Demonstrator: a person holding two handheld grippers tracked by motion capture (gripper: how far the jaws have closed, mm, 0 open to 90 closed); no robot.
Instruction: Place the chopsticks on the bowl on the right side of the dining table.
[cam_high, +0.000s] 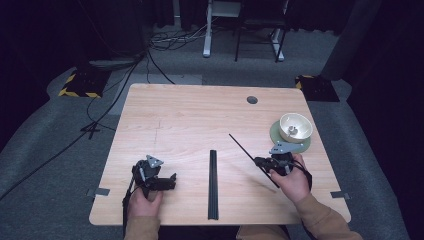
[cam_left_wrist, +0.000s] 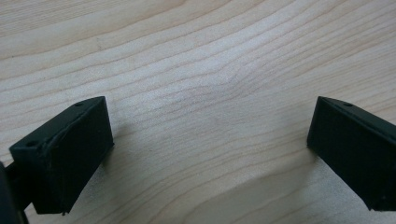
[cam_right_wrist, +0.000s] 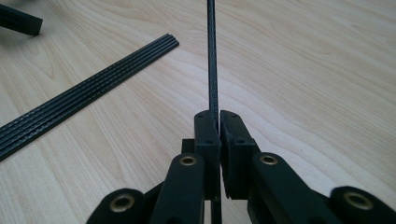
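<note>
My right gripper (cam_high: 259, 161) (cam_right_wrist: 219, 116) is shut on a long thin black strip (cam_high: 242, 146) (cam_right_wrist: 212, 56), gripped nearer its lower end. The strip runs diagonally up and to the left over the table, just above the wood. A flat bundle of similar black strips (cam_high: 213, 185) (cam_right_wrist: 84, 98) lies lengthwise in the middle of the table, between the two hands. My left gripper (cam_high: 171, 181) (cam_left_wrist: 210, 140) rests low over bare wood at the front left. Its jaws stand wide apart with nothing between them.
A cream bowl (cam_high: 295, 127) sits on a green plate (cam_high: 276, 135) at the table's right edge, just behind my right hand. The wooden table (cam_high: 190, 115) has a round cable hole (cam_high: 252, 100) near its far edge. Cables and furniture legs lie on the floor beyond.
</note>
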